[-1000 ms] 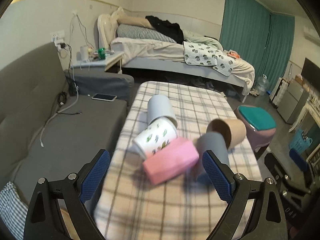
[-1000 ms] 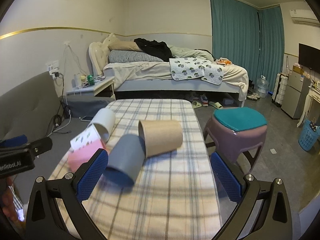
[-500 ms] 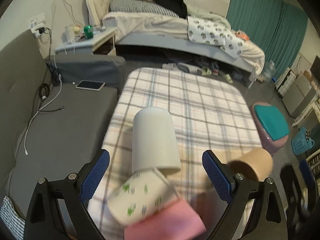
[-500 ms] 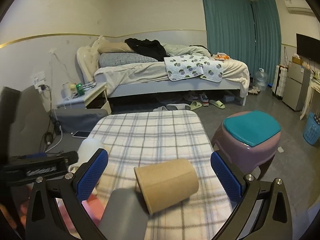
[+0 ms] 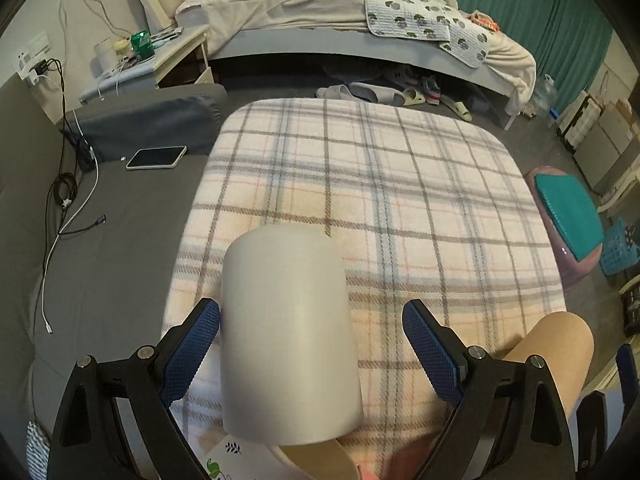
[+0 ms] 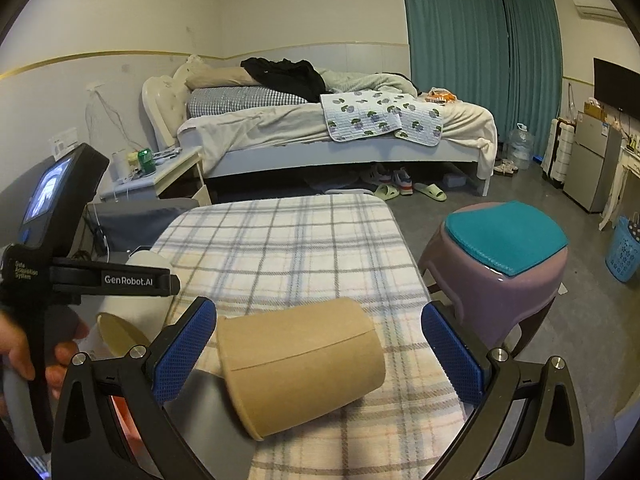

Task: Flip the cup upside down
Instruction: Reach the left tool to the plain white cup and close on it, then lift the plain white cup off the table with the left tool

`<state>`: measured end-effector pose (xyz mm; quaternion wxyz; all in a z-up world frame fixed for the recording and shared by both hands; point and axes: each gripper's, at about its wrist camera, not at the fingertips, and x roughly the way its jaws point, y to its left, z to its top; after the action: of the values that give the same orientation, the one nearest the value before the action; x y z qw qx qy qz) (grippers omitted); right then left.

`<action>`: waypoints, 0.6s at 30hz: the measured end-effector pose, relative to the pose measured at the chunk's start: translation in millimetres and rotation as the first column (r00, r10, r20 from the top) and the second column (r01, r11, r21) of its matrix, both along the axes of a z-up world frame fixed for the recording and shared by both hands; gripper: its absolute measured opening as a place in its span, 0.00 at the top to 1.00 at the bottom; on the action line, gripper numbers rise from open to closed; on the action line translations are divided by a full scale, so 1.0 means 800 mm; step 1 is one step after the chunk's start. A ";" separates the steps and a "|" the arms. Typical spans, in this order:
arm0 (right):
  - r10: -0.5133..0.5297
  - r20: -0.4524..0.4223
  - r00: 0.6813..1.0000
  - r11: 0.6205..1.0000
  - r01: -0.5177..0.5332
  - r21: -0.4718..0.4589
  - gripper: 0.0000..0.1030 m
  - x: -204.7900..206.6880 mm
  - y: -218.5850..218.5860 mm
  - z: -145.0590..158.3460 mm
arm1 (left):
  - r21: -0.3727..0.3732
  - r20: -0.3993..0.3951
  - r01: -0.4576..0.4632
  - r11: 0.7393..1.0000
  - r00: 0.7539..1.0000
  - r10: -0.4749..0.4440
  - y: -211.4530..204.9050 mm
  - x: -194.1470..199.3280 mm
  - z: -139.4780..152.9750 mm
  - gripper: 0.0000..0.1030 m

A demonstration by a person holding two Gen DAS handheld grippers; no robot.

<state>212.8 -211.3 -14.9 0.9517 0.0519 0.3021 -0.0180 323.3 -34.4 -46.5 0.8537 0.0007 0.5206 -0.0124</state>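
- left tongs [image 5: 311, 344] spread wide, white cup [image 5: 288, 336] lying on its side between the pads on the plaid tabletop [image 5: 400, 200]
- right tongs [image 6: 319, 350] spread around brown cup [image 6: 300, 364], also on its side, no contact seen

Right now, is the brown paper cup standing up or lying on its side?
On its side. The brown paper cup lies tipped on the plaid tablecloth, its seam running sideways, between the open right gripper.

White cup [image 5: 288, 332] near left, tan kraft cup [image 6: 300, 364] near right, bench cloth [image 5: 380, 200] in cream plaid with grey-blue and brown lines, blue-padded black tool [image 6: 320, 354], teal-cushioned lilac stool [image 6: 500, 272] right, teal curtains [image 6: 480, 60] far right.
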 end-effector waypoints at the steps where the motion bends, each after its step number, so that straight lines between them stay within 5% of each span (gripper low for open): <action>1: -0.001 -0.003 1.000 1.000 0.001 0.004 0.00 0.000 -0.003 -0.001 | 0.010 -0.007 -0.004 1.000 1.000 0.004 -0.001 0.001 -0.002 0.13; 6: -0.007 -0.005 1.000 1.000 0.007 0.025 0.00 -0.003 -0.011 -0.003 | 0.070 -0.062 -0.016 0.997 0.998 0.020 0.005 0.010 -0.014 0.30; 10: -0.005 0.007 1.000 0.999 0.005 0.031 0.00 -0.007 -0.014 0.002 | 0.022 -0.068 -0.026 0.999 0.997 0.028 0.011 0.009 -0.013 0.30; 18: -0.024 0.040 0.999 0.999 0.023 0.029 0.00 -0.023 -0.024 0.022 | -0.034 0.056 -0.026 0.999 0.998 0.028 0.002 -0.005 0.059 0.30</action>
<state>194.2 -230.5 2.4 0.9564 0.0695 0.2826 -0.0236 319.6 -32.5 0.5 0.8680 -0.0200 0.4960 -0.0093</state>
